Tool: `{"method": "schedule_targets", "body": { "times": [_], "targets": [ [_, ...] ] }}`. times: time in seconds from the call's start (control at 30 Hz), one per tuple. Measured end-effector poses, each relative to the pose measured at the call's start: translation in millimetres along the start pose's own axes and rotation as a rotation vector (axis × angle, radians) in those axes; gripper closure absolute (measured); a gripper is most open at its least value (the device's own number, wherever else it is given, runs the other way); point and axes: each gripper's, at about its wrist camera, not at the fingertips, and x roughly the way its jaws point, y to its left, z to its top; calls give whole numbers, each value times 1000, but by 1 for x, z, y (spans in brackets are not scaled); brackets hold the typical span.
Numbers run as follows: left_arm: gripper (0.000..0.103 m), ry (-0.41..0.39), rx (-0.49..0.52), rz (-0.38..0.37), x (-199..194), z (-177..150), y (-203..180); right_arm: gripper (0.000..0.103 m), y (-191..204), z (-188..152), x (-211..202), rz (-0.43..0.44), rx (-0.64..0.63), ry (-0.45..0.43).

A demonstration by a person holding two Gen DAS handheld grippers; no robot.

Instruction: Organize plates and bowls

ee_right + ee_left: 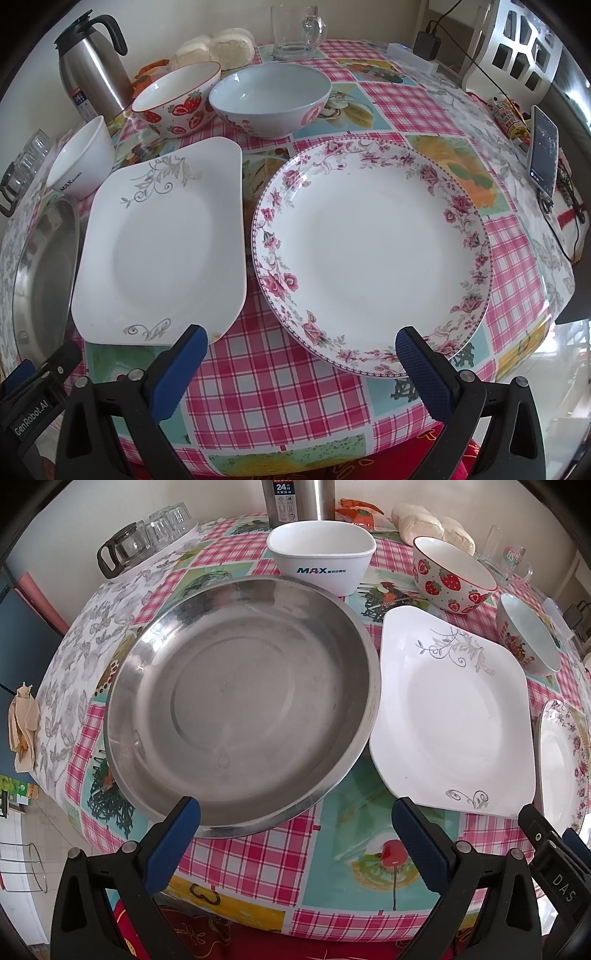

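**Plates and bowls spread across a checked tablecloth**

While both tools hang above the near edge of the table, neither one holds anything. The left gripper has its blue textured fingers spread wide, with the near rim of the round steel pan just ahead of its left finger. The right gripper is equally wide, its fingers framing the gap between the two plates.

The steel pan is shallow, dull and scuffed, with a flat circular base. Just beside it on the right, rims almost touching, lies the square white plate, glossy, with rounded corners and grey scrollwork at two corners. Next to that sits the round flowered plate, white in the middle with pink blossoms around a beaded rim.

Behind the plates stand three bowls. The white square bowl carries blue lettering and sits behind the pan. The strawberry bowl is round with a red rim. The pale blue bowl stands beside it, close but whether touching is unclear.

The tablecloth is shiny plastic, patterned in pink check and fruit squares. A steel flask, a glass mug and a phone stand toward the edges.
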Motion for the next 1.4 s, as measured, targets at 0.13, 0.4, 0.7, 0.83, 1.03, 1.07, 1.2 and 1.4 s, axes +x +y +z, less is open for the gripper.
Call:
{"method": "schedule_targets", "body": {
  "times": [0.13,0.4,0.7,0.83,1.03,1.07,1.2,1.4],
  "targets": [
    [0,0,0,-1,1,-1,0,0,0,0,1,-3,-3,5],
    [0,-1,-2,-4,1,-1,2,0,4,0,1,-6,-7,5],
    [0,-36,-30,-29,-6,3,16,0,15,-1,1,-4,-19,3],
    [0,-89,-68,-36,-13,7,30,0,27,-2,-5,20,-35,-30],
    [0,-135,-161,-71,-15,15,65,0,54,-3,-20,85,-66,-112],
    [0,-140,-178,-74,-15,16,71,0,58,-3,-21,99,-71,-122],
    [0,-154,-253,-96,-11,19,95,0,79,-5,-26,152,-105,-158],
    [0,-133,-351,-120,3,20,128,0,113,-8,-25,198,-170,-190]
  ]
}}
